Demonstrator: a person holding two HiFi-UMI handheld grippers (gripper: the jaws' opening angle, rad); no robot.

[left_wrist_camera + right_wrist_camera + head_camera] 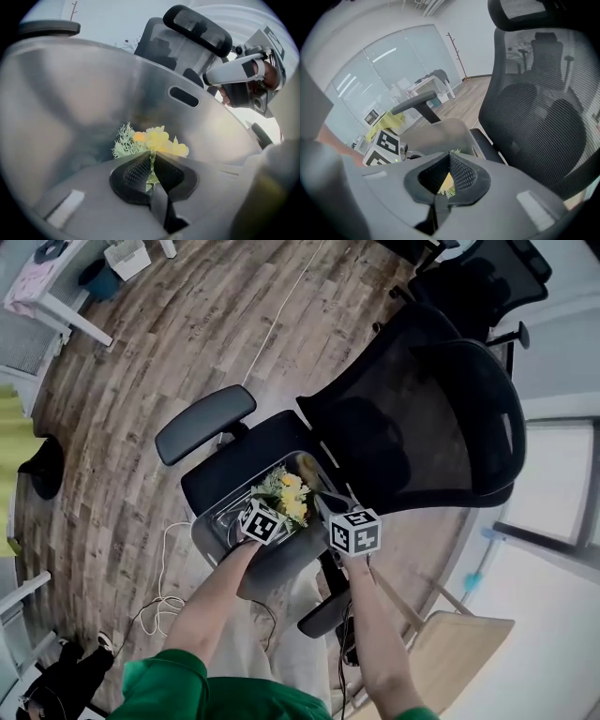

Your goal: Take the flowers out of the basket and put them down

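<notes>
Two grippers hover at the basket [84,93] on the chair [234,465]. Our left gripper [151,155] pinches the thin stem of the flowers [159,143], which lie inside it; our right gripper [449,155] is pressed together, empty. If we lift fast, that stem may slip or the blooms may catch the rim.

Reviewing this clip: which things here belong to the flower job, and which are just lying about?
In the job:
flowers, pinched by the stem in the left hand-held gripper
metal basket
right hand-held gripper, near the basket

Just about:
office chair, which carries the basket
white desk
coat stand
</notes>
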